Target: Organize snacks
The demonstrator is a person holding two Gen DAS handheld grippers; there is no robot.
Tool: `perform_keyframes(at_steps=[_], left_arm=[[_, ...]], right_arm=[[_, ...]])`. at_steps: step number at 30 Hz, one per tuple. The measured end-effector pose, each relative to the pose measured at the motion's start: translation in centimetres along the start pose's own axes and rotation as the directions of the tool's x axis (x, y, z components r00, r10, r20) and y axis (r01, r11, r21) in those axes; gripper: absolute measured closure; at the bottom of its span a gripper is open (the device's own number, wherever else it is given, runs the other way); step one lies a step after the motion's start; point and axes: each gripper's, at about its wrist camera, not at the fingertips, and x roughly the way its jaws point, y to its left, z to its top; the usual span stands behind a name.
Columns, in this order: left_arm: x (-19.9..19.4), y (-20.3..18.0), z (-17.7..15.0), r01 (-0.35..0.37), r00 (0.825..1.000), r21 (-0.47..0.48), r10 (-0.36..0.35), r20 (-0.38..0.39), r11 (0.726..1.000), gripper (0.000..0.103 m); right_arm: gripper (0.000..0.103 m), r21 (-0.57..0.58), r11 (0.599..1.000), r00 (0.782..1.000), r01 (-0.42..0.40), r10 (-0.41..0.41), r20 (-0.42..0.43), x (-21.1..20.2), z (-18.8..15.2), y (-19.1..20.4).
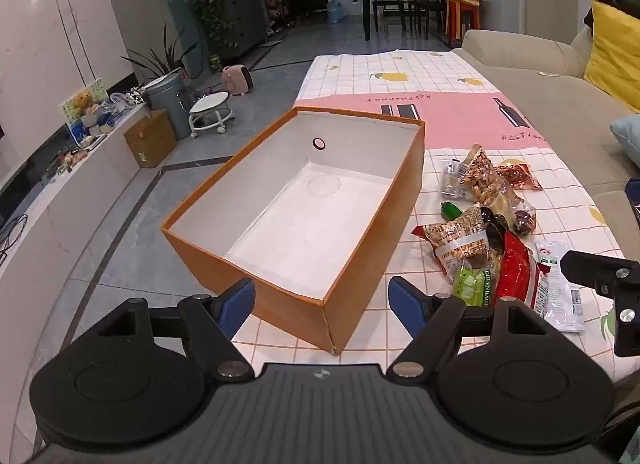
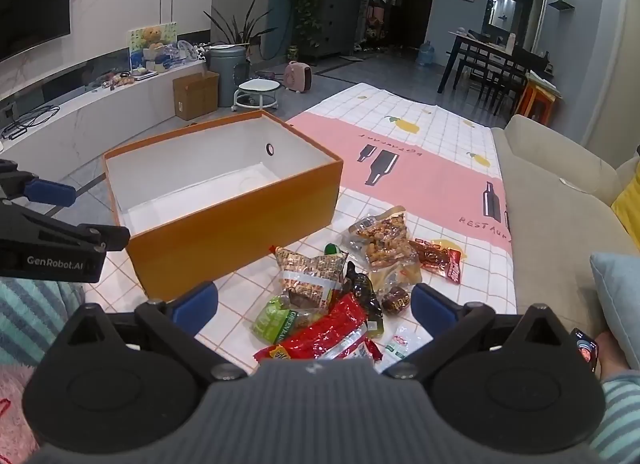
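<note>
An open orange box (image 1: 372, 264) with a white, empty inside stands on the tablecloth; it also shows in the right wrist view (image 2: 240, 224). A pile of snack packets (image 1: 484, 224) lies to its right, with a long red packet (image 2: 324, 334), a green packet (image 2: 276, 320) and a peanut bag (image 2: 384, 240). My left gripper (image 1: 322, 300) is open and empty, hovering over the box's near corner. My right gripper (image 2: 316, 306) is open and empty, just above the near end of the snack pile.
The table wears a checked and pink cloth (image 1: 440, 112). A beige sofa (image 1: 560, 112) with a yellow cushion (image 1: 616, 52) runs along the right. A cardboard box (image 2: 196, 94), stool (image 2: 256, 94) and bin (image 2: 228, 64) stand on the floor beyond the left edge.
</note>
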Motion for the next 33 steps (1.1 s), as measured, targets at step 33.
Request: perform_keyframes(at_steps=[33], left_arm=[[-0.3, 0.5, -0.2, 0.011, 1.000, -0.014, -0.011, 0.013, 1.000, 0.018]], right_arm=[[0.004, -0.005, 1.000, 1.000, 0.003, -0.003, 0.001, 0.1, 0.1, 0.1]])
